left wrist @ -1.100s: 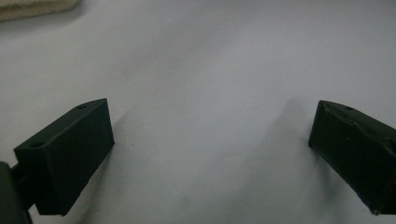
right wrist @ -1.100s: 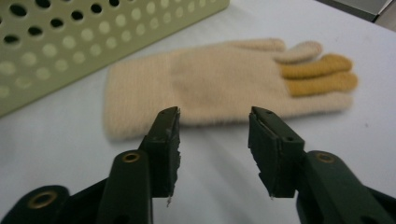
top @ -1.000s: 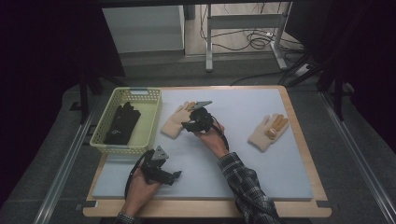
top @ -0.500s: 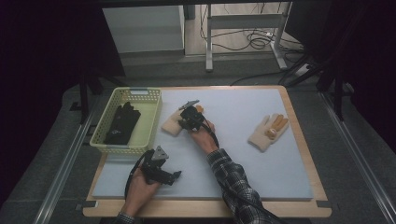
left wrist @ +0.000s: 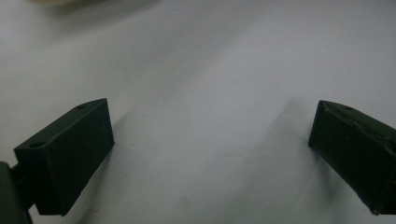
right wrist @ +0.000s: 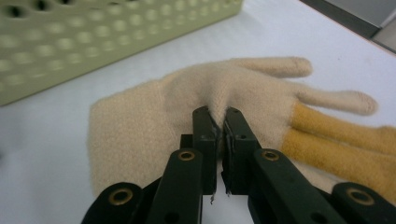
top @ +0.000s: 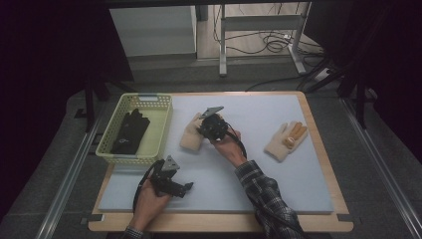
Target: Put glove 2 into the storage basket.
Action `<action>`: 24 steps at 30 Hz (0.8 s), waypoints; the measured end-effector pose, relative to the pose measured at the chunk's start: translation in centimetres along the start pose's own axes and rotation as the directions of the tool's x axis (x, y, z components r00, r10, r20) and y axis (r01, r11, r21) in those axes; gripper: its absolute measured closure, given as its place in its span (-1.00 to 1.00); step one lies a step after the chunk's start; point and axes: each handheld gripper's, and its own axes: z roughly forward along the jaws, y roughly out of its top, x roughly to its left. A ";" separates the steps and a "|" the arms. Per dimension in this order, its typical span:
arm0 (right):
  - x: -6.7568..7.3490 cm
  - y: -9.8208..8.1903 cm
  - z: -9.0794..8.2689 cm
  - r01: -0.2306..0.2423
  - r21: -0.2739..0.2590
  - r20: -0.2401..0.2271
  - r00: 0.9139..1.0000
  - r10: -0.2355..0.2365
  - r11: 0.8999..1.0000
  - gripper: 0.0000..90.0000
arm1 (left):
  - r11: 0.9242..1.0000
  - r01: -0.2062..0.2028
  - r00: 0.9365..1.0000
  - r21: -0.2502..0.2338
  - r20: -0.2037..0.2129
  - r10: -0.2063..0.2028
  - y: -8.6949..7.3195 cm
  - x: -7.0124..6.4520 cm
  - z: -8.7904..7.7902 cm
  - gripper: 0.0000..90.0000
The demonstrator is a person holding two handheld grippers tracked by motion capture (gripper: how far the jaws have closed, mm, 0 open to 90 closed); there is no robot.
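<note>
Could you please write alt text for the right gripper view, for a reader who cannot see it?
The right gripper has its black fingers pinched shut on a raised fold of a cream knitted glove lying on a pale mat. A pale green perforated basket sits behind it.

1. Note that the cream glove (right wrist: pixel 196 100) is knitted cloth with a fuzzy, matt nap; two of its fingers are a mustard-yellow knit of the same rough texture.
2. Observe that the second cream glove (top: pixel 285 141) is the same matt knit with yellow patches.
3. Treat the basket (top: pixel 161 130) as pale green plastic, perforated, with a dull sheen.
4. The black glove (top: pixel 130 131) inside it looks like soft matt fabric.
5. The right gripper (right wrist: pixel 217 122) has matt black moulded plastic jaws with brass-coloured metal pivot bushes.
6. The left gripper (left wrist: pixel 210 154) shows matt black plastic jaw blocks, slightly scuffed.
7. The mat (top: pixel 278 184) is smooth, matt pale grey; the table (top: pixel 343 209) edge is light unpolished wood.
</note>
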 end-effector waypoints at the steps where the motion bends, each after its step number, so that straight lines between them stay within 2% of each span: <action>1: 0.1 -0.2 -0.7 0.011 -0.004 -0.016 1.000 -0.011 1.000 0.88 | 1.000 -0.002 1.000 0.002 -0.001 0.002 0.0 0.0 0.0 -1.00; 6: 0.9 -1.5 -4.5 0.032 -0.022 -0.069 0.997 -0.033 0.999 0.88 | 1.000 -0.003 1.000 0.001 0.000 0.003 0.0 0.0 0.0 -1.00; 10: 1.2 -3.4 -7.3 0.040 -0.017 -0.101 0.994 -0.041 0.999 0.87 | 1.000 -0.003 1.000 0.000 -0.001 0.003 0.0 0.0 0.0 -1.00; 13: 1.2 -4.9 -8.6 0.059 -0.001 -0.112 0.992 -0.059 0.998 0.87 | 1.000 0.000 1.000 -0.001 -0.001 0.000 0.0 0.0 0.0 -1.00; 15: 1.1 -6.2 -9.1 0.068 0.024 -0.112 0.992 -0.065 0.997 0.82 | 1.000 0.002 1.000 -0.001 0.000 -0.002 0.0 0.0 0.0 -1.00; 17: 0.8 -7.4 -9.2 0.067 0.042 -0.091 0.994 -0.063 0.997 0.49 | 1.000 0.001 1.000 -0.001 -0.001 -0.001 0.0 0.0 0.0 -1.00; 19: 0.3 -8.2 -9.5 0.045 0.037 -0.054 0.998 -0.043 0.998 0.33 | 1.000 0.001 1.000 -0.001 -0.001 -0.001 0.0 0.0 0.0 -1.00; 22: -0.7 -9.0 -10.2 -0.025 0.010 -0.032 0.999 0.025 1.000 0.29 | 1.000 0.001 1.000 -0.001 -0.001 -0.001 0.0 0.0 0.0 -1.00; 24: -1.2 -9.4 -10.5 -0.038 0.009 -0.019 0.999 0.038 0.999 0.28 | 1.000 0.001 1.000 -0.001 -0.001 -0.001 0.0 0.0 0.0 -1.00</action>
